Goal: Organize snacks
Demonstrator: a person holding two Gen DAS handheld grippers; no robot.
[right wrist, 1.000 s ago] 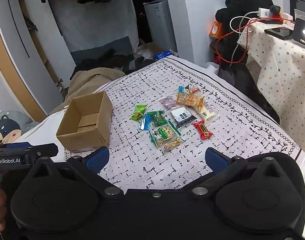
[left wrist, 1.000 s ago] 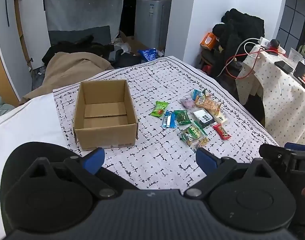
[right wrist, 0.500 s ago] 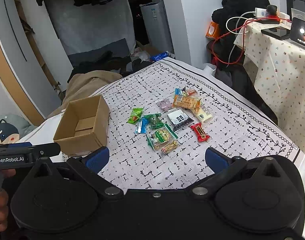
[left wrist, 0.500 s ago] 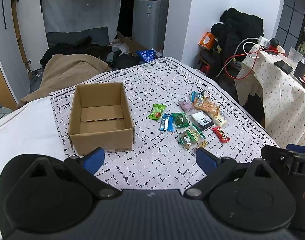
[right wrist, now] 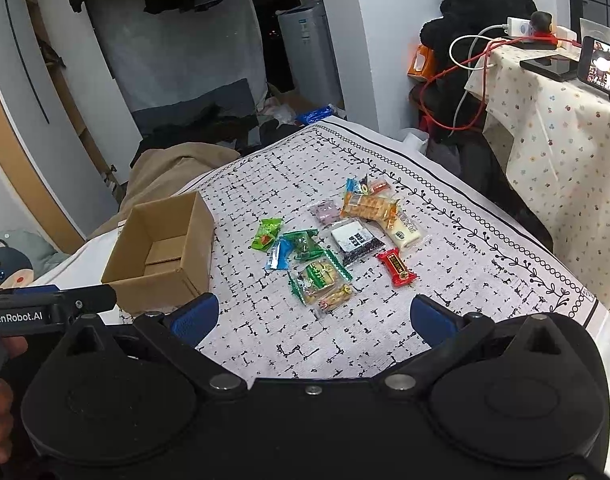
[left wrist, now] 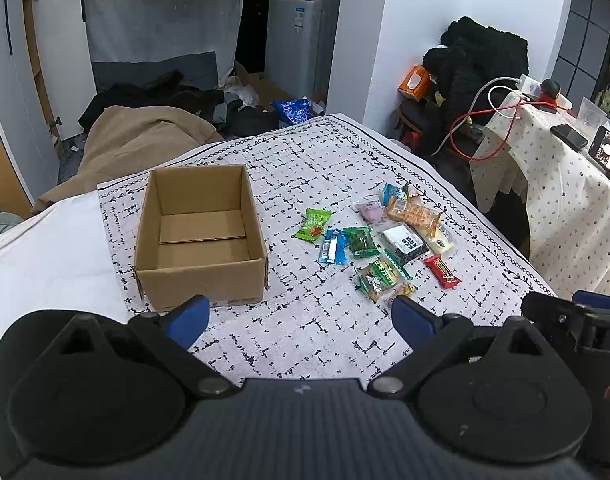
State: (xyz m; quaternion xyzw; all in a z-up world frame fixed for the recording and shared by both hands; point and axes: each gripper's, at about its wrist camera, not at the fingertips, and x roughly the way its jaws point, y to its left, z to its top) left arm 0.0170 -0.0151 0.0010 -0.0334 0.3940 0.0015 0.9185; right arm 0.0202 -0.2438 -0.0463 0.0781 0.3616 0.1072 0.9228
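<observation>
An empty cardboard box [left wrist: 201, 236] [right wrist: 161, 252] stands open on the patterned cloth [left wrist: 305, 332]. To its right lie several wrapped snacks: a light green packet [left wrist: 314, 225] [right wrist: 267, 234], a blue packet [left wrist: 334, 246], a dark green one [left wrist: 361, 242], a black-and-white pack [left wrist: 405, 242] [right wrist: 355, 242], a red bar [left wrist: 441, 271] [right wrist: 397, 267] and an orange cracker pack [left wrist: 413, 213] [right wrist: 367, 205]. My left gripper [left wrist: 301, 316] is open above the cloth, in front of the box. My right gripper [right wrist: 313, 316] is open too, short of the snacks. Neither holds anything.
A small table with a dotted cloth [right wrist: 565, 120], phones and cables stands at the right. Dark clothes [left wrist: 481, 60] are piled on a chair behind it. A tan blanket [left wrist: 145, 136] lies beyond the far left edge. Bare cloth stretches between grippers and snacks.
Both grippers have drawn back and risen a little, so the box and snacks sit lower and smaller in view. Jaws stayed open; nothing on the cloth moved.
</observation>
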